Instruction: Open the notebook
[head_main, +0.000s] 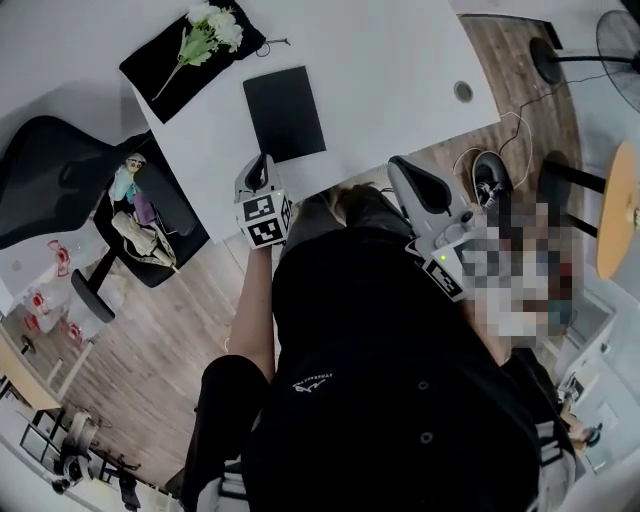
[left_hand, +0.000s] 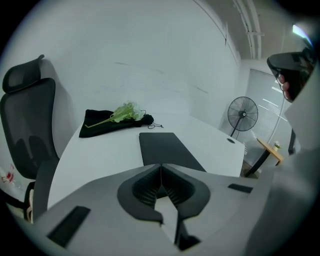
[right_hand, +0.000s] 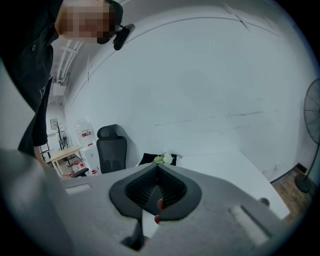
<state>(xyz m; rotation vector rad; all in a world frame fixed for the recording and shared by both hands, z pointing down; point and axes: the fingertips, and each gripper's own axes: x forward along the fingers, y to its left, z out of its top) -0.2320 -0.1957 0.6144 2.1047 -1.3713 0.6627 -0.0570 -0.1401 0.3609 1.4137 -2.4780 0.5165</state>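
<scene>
Left claw (left_hand: 161, 167) jaws together, empty. Notebook (left_hand: 167, 149) lies closed just beyond at 12 o'clock, long axis 12–6. Right claw (right_hand: 157, 167), also together, is farther, at notebook's 4 o'clock. White tabletop (left_hand: 95, 160); cloth (left_hand: 100, 122) with flowers (left_hand: 125, 112) at 11, chair (left_hand: 27, 125) at 9, fan (left_hand: 242, 114) at 2.

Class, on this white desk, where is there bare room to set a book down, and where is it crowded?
Widest bare stretch: the table between the notebook and the cable hole. A narrower strip lies between the notebook and the black cloth. The far left corner is crowded: flowers lie on that cloth.
</scene>
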